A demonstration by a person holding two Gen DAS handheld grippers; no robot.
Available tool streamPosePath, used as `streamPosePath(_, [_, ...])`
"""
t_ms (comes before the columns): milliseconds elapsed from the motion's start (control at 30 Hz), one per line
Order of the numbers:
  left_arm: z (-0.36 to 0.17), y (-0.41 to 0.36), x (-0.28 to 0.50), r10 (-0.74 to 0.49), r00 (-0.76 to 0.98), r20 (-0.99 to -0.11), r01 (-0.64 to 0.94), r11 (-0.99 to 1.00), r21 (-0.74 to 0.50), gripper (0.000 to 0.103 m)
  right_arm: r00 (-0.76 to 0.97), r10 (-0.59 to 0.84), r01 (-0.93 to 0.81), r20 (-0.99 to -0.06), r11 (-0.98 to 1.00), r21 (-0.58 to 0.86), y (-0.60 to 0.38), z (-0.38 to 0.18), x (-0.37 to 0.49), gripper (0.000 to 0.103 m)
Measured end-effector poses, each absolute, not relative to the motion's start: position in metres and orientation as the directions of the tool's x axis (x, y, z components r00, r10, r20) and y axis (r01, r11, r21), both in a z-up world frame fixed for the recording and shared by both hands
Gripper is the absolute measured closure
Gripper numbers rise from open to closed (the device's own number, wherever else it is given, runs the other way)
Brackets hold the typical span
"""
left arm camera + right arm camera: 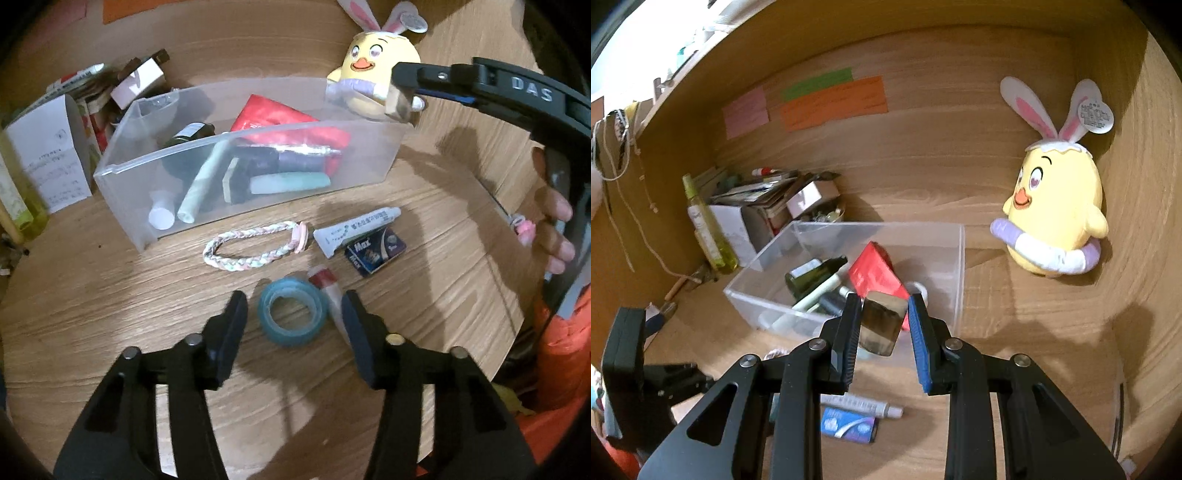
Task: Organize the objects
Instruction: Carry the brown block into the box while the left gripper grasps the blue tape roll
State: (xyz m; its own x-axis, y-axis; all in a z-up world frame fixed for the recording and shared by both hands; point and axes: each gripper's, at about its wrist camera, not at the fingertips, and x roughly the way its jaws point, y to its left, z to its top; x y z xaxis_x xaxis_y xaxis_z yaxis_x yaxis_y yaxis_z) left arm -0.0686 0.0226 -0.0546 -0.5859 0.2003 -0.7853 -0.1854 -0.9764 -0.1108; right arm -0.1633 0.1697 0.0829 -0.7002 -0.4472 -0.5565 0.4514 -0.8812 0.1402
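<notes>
A: Left wrist view first. Left gripper (293,314) hangs over the near part of the wooden desk (110,314), jaws spread apart, nothing pinched. Blue tape roll (293,313) lies flat on the desk between the fingertips, pads clear of it on both sides.

B: Anything touching the roll?

A: Red-capped small tube (328,291) lies just beside it, against its right side. Beyond them: braided bracelet (251,245), white tube (356,227) and a dark blue small box (375,253), the tube's flat end lying over the box's corner. All loose on the desk, in front of the clear bin (122,192).

B: Bin contents?

A: Red packet (273,116), dark bottle (190,134), pale green stick, several other bits I can't make out. Bin sits mid-desk; cardboard boxes (55,158) crowd the desk's far left corner.

B: Right gripper?

A: Right wrist view: right gripper (882,325) is clamped on a small brownish block (881,325), both pads pressed on its sides. Block is held in the air, at the bin's near wall (768,306). Left wrist view shows the same block at the bin's far right corner, in front of the plush chick (376,62).

B: Plush where?

A: Far right corner of the desk, upright, against the back and side panels. Sticky notes (827,99) on the back panel. A hand (557,229) grips the right tool's handle.
</notes>
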Motion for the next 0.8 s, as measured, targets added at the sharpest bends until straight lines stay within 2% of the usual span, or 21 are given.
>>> streamPosePath(33, [-0.055, 0.022, -0.070, 0.202, -0.586, -0.785, -0.184, -0.976, -0.114, 0.064, -0.700, -0.445, 0.449, -0.559, -0.882, 0.139, 0.168, 0.082, -0.169, 0.079])
streamPosePath(67, [-0.056, 0.021, -0.071, 0.203, -0.585, -0.785, -0.181, -0.976, -0.117, 0.065, -0.702, -0.437, 0.444, -0.563, -0.886, 0.134, 0.166, 0.082, -0.174, 0.079])
streamPosePath(300, [-0.053, 0.008, -0.066, 0.188, -0.613, -0.767, -0.142, -0.982, -0.126, 0.065, -0.667, -0.404, 0.432, -0.626, -0.894, 0.116, 0.149, 0.067, -0.210, 0.079])
streamPosePath(567, [-0.016, -0.016, -0.065, 0.178, -0.698, -0.694, -0.104, -0.983, -0.148, 0.065, -0.623, -0.368, 0.459, -0.691, -0.887, 0.058, 0.127, 0.043, -0.223, 0.079])
streamPosePath(800, [0.015, -0.032, -0.086, 0.132, -0.760, -0.637, -0.058, -0.989, -0.137, 0.065, -0.621, -0.365, 0.467, -0.694, -0.883, 0.046, 0.127, 0.046, -0.219, 0.077])
